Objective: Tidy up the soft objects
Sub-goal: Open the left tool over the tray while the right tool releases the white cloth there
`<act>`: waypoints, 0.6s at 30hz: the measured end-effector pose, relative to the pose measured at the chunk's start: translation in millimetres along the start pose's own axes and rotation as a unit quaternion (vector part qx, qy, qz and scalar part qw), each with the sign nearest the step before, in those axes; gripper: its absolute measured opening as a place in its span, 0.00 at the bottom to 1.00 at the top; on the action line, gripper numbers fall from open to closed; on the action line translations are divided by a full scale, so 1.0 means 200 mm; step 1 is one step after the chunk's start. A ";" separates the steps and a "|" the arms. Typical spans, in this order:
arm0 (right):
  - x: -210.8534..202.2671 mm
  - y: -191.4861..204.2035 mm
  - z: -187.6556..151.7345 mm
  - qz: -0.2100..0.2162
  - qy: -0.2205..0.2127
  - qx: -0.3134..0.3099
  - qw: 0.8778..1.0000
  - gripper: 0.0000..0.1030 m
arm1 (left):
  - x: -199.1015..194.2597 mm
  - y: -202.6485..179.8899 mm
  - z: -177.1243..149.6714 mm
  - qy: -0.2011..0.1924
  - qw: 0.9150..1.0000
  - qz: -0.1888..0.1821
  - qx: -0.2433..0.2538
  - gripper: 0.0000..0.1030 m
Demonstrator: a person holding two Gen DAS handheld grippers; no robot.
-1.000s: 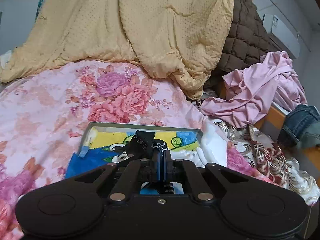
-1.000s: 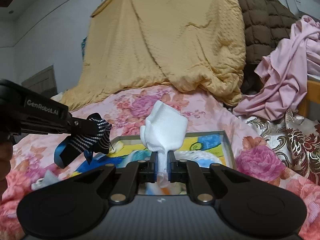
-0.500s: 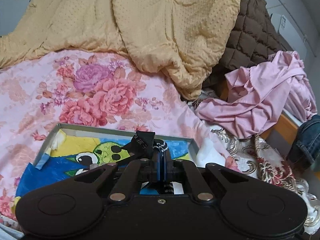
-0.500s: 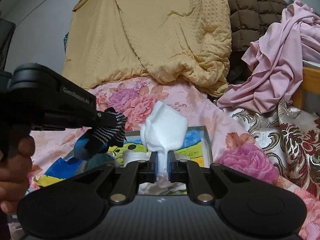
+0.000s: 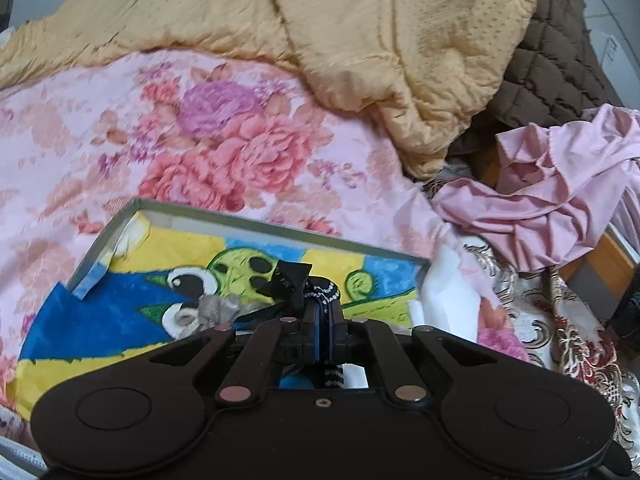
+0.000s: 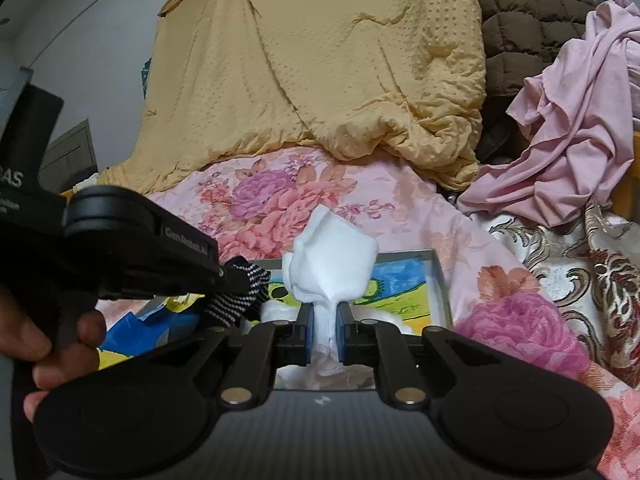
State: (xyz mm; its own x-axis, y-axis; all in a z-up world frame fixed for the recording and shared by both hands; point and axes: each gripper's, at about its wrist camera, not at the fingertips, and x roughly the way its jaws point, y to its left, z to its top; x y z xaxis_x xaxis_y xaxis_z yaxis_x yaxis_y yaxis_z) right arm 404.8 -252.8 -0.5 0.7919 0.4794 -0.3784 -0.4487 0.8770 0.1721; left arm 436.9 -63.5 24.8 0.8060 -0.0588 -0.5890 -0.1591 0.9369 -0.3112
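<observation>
My left gripper (image 5: 322, 312) is shut on a black and white striped sock (image 5: 318, 292) and holds it over a shallow grey box (image 5: 280, 229) lined with a cartoon-print cloth (image 5: 100, 312). A grey sock (image 5: 216, 308) lies in the box. My right gripper (image 6: 325, 316) is shut on a white sock (image 6: 330, 264) and holds it upright above the same box (image 6: 438, 280). In the right wrist view the left gripper (image 6: 230, 278) comes in from the left with the striped sock (image 6: 236, 302) hanging from it, close to the white sock.
The box lies on a pink floral bedspread (image 5: 200, 148). A yellow quilt (image 5: 360, 40) and a brown quilted blanket (image 5: 552, 64) are piled behind it. Crumpled pink clothing (image 5: 560, 200) and an ornate patterned cloth (image 5: 568, 332) lie to the right, beside the wooden bed edge (image 5: 612, 256).
My left gripper has moved right and down over the box with the striped sock, closer to the right gripper. The right gripper still holds the white sock above the box.
</observation>
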 end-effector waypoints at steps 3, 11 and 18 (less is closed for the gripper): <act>0.01 0.01 -0.01 0.005 0.010 -0.002 1.000 0.12 | 0.02 0.03 -0.02 0.008 1.000 0.007 -0.008 0.04; 0.06 0.03 -0.04 0.004 0.041 -0.006 0.999 0.17 | 0.05 0.07 -0.07 0.028 0.999 0.023 -0.007 0.05; 0.05 0.04 -0.04 0.000 0.033 -0.011 0.999 0.26 | 0.05 0.07 -0.08 0.029 0.999 0.026 -0.001 0.09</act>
State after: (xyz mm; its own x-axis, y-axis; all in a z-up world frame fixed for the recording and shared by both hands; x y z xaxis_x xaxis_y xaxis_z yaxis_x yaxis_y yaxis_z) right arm 404.6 -240.8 -10.5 0.7630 0.4760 -0.4374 -0.4587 0.8754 0.1524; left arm 433.8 -56.1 2.7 0.7627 -0.0303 -0.6461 -0.2007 0.9385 -0.2810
